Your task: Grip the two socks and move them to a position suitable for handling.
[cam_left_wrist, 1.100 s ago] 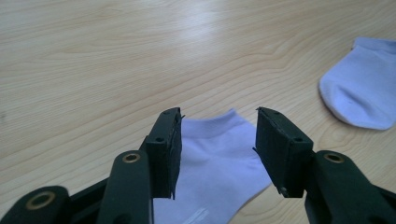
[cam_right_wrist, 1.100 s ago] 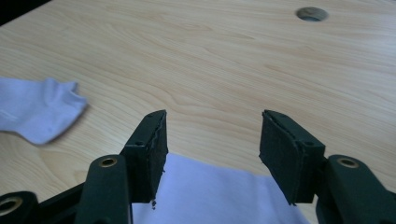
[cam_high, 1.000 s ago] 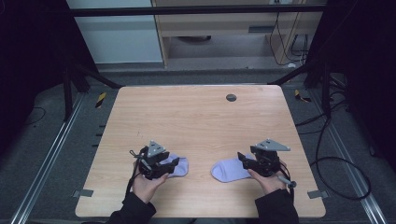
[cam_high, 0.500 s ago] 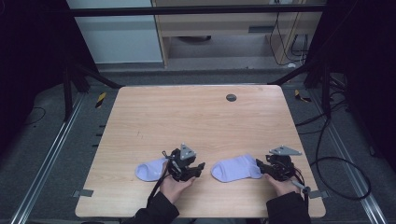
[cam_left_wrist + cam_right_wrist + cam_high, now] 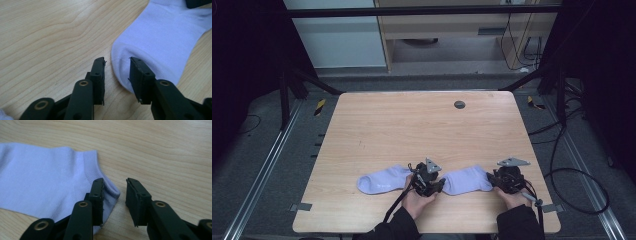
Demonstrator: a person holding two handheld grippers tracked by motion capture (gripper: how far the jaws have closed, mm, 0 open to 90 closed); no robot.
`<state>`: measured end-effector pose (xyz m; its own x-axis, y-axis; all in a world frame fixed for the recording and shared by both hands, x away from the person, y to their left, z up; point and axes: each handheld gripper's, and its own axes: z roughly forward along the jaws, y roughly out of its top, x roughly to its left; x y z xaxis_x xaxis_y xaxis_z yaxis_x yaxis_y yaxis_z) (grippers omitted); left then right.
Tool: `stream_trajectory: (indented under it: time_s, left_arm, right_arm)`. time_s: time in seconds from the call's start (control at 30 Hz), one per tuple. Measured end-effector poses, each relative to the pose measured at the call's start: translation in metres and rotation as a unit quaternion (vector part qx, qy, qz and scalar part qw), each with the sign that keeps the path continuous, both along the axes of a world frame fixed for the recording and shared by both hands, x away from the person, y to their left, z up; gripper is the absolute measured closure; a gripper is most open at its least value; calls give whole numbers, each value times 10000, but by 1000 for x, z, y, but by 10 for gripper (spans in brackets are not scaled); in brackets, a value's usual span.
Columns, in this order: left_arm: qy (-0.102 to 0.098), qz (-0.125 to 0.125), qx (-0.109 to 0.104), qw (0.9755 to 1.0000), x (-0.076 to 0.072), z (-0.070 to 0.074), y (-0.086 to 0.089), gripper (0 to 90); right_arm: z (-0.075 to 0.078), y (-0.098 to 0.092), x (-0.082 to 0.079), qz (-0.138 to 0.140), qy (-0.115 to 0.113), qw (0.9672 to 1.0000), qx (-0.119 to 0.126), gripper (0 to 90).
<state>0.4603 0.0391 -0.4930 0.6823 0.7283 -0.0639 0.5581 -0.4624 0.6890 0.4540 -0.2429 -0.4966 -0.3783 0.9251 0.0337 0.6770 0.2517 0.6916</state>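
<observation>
Item one: right-hand sock (image 5: 468, 180), pale lilac, lying flat on the wooden surface (image 5: 412, 125) near its front edge, toe toward my left gripper (image 5: 428, 180), cuff toward my right gripper (image 5: 507, 179). In the left gripper view the rounded toe (image 5: 125, 65) sits between my two jaws; both pads stand just beside the fabric with a sliver of wood showing at the left pad. These jaws have just been closing, toe between them, and are part-spread, not yet pinching. In the right gripper view the cuff corner (image 5: 110, 192) lies under and just past my left-hand pad; a gap of bare wood separates it from the other pad. These jaws have also just been closing, are part-spread, and clamp nothing.

Item two: left-hand sock (image 5: 382, 181), same lilac, flat on the surface, just beside my left gripper on its outer side, apart from item one.

Item three: hands and dark sleeves, entering from the near edge in the high view, one behind each gripper.

Item four: small dark round disc (image 5: 459, 104) set in the surface near the far edge, well apart from both socks.
</observation>
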Motion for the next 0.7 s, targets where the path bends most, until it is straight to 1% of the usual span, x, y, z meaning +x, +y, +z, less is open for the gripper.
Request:
stream_trajectory:
  time_s: [0.07,0.13,0.17,0.2,0.27,0.37,0.43,0.5,0.6,0.7]
  left_arm:
    - [23,15,14,10000,0,-1,-1,713]
    - [53,16,-33,10000,1,-2,-1,769]
    - [67,24,-31,10000,1,-2,-2,800]
    - [90,14,-53,9999,1,-2,-2,825]
    - [93,1,-63,9999,1,-2,-3,869]
    - [79,-46,-63,9999,1,1,1,883]
    - [77,-42,-131,9999,1,6,7,885]
    - [97,-48,-128,9999,1,11,14,885]
    - [73,-75,-10,9999,1,14,26,885]
    - [155,-51,28,9999,-1,11,35,884]
  right_arm:
    - [0,0,0,26,13,10000,13,731]
    - [0,1,0,55,32,10000,46,783]
    - [0,2,0,56,18,10000,-4,814]
    - [1,2,0,51,33,10000,12,844]
    - [3,2,-1,52,54,9999,95,862]
    - [7,3,-4,92,34,9997,221,867]
    - [12,6,-8,156,-26,9994,304,868]
    - [17,12,-13,283,-108,9989,361,868]
    - [20,23,-20,423,-149,9983,376,868]
    - [19,31,-24,518,-79,9979,385,867]
